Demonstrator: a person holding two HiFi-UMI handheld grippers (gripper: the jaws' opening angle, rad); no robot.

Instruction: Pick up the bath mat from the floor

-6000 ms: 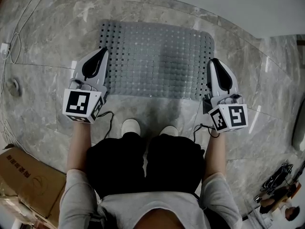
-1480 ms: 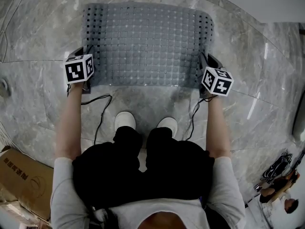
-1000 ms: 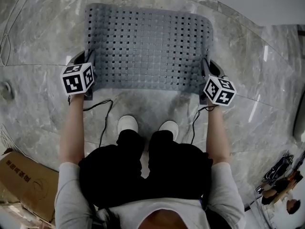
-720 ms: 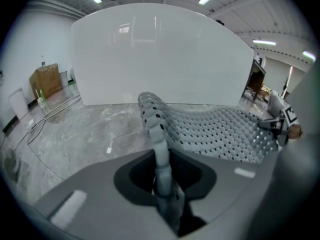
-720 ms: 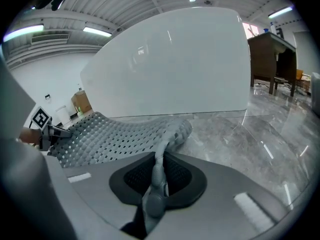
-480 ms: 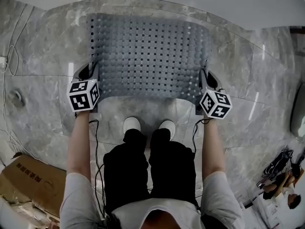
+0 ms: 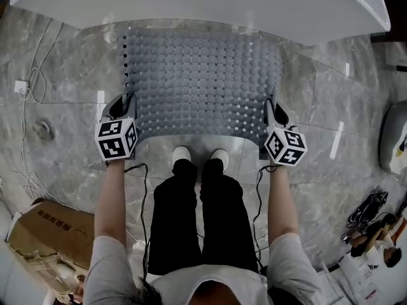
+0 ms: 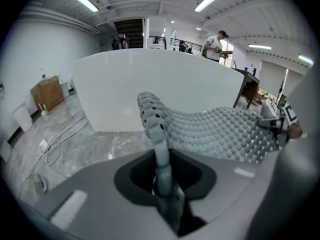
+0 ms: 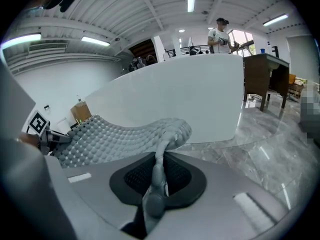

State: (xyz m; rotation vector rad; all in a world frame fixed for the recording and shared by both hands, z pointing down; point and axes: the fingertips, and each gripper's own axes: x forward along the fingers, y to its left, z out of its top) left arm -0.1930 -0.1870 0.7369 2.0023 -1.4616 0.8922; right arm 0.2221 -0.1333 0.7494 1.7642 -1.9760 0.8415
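Observation:
The grey perforated bath mat [image 7: 200, 84] hangs in the air between both grippers, sagging in the middle, above the marble floor. My left gripper [image 7: 125, 107] is shut on the mat's left edge [image 8: 161, 159], which runs pinched between its jaws. My right gripper [image 7: 272, 111] is shut on the right edge [image 9: 156, 179] the same way. In the left gripper view the studded mat [image 8: 215, 131] spreads to the right, and in the right gripper view the mat [image 9: 115, 136] spreads to the left. The mat's far edge is toward the white tub.
A white bathtub [image 7: 203, 2] stands just beyond the mat. The person's white shoes [image 7: 200, 156] are under the mat's near edge. A cardboard box [image 7: 48, 234] lies at lower left, cables [image 7: 28, 113] at left, and clutter [image 7: 375, 234] at lower right.
Both grippers have risen with the mat; it has left the floor and now hangs between them. The person has stood up, so the floor looks farther away.

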